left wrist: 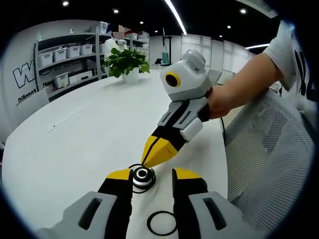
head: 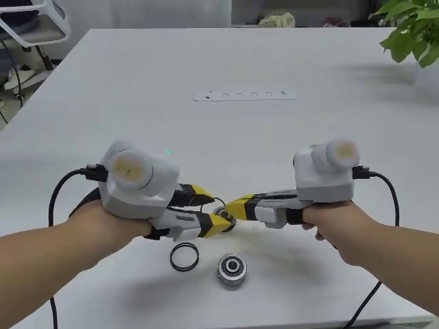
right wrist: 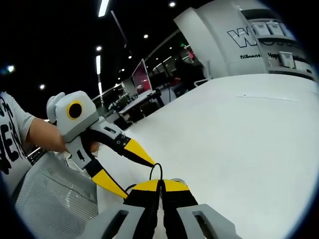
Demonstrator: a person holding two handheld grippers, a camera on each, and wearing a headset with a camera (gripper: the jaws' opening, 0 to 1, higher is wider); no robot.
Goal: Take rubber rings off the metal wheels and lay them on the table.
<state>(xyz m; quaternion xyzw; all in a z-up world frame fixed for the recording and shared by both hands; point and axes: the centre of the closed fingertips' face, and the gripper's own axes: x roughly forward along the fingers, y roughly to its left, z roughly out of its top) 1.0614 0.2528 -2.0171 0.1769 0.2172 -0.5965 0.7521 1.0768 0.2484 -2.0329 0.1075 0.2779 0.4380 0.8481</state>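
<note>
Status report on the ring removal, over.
Right claw shut on a rubber ring at the wheel. Left claw open around that wheel. One loose ring and a second wheel lie on the table. Nothing in the way.

A power strip lies flat; a leafy plant and a chair stand farther back.

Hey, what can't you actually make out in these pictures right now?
Head view: the wheel between the grippers is mostly hidden by the yellow jaw tips; held or resting, unclear.
Right gripper view: the right gripper, shut on a rubber ring, covers whatever the ring runs down to.
Head view: print on the white strip is too small to read.
</note>
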